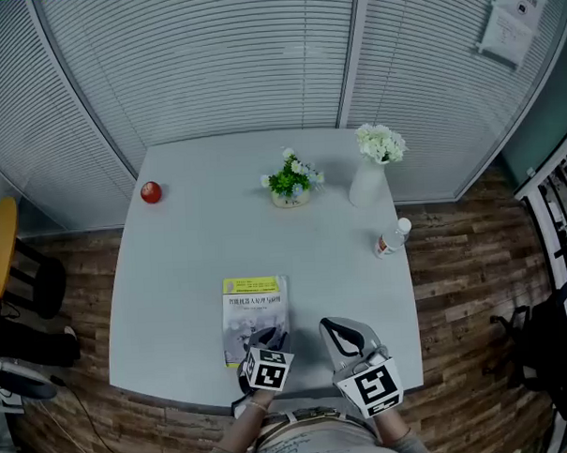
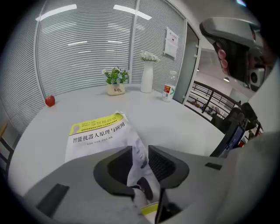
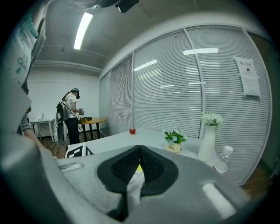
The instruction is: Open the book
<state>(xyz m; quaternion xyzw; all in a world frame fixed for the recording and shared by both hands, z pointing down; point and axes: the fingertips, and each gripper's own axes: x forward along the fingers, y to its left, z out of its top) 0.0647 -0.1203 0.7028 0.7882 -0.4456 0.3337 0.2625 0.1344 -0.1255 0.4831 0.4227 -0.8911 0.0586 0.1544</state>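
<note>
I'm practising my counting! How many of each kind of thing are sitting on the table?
Book: 1
Apple: 1
Bottle: 1
Pot of flowers: 1
Vase of flowers: 1
Total: 5

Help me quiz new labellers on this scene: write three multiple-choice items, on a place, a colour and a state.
1. Where does the apple lie? A on the book B the table's far left C on the floor
2. The band along the book's top edge is: A blue B red C yellow
3. The left gripper is: A shut on the book's cover B open, empty C out of view
Answers: B, it sits alone near the far left edge; C, a yellow strip tops the cover; A, the cover runs between its jaws.
</note>
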